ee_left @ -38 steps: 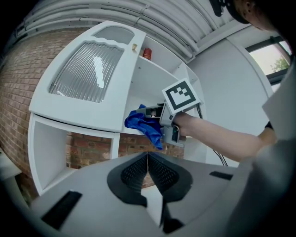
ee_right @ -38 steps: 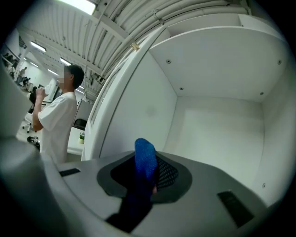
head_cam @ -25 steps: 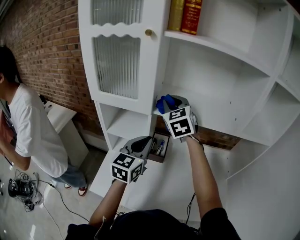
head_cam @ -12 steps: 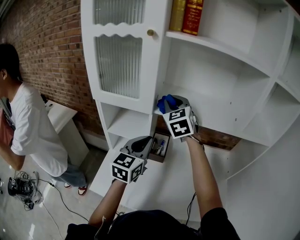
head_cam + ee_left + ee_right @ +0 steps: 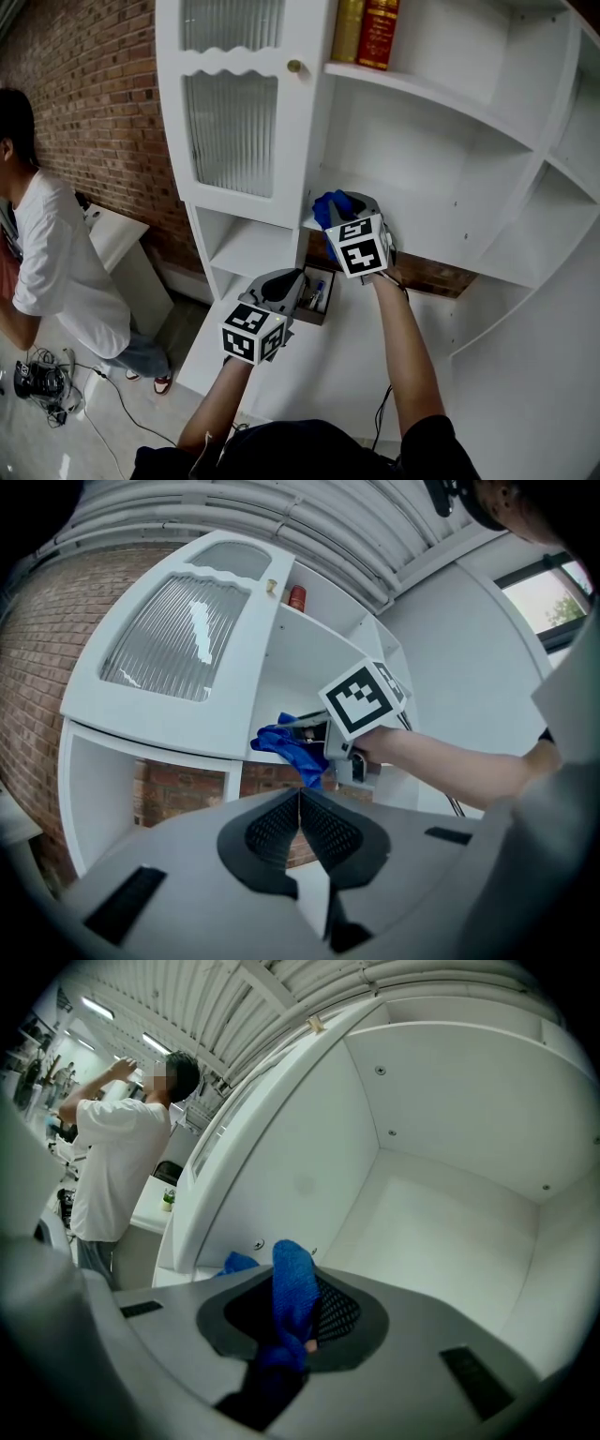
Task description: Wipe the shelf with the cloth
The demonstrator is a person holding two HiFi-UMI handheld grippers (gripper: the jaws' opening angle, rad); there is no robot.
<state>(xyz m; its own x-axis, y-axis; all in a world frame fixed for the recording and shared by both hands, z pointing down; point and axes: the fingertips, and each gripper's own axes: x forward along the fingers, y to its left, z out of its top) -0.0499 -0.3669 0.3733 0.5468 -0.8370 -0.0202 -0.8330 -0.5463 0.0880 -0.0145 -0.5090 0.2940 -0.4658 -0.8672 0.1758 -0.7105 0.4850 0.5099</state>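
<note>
- R gripper (image 5: 339, 208) was clamped on the crumpled blue cloth (image 5: 326, 203). The cloth stood up between the jaws and bunched out past the tips.
- Cloth was at the front-left edge of the white wooden shelf (image 5: 427, 230), just below & right of the ribbed-glass cabinet door (image 5: 230, 131). Couldn't tell if it touched the board.
- L gripper (image 5: 286, 284) hung lower, well apart from the cloth, jaws pressed together on nothing.
- Bkgd: person in a white T-shirt (image 5: 56, 253) near the red brick wall (image 5: 84, 84).
</note>
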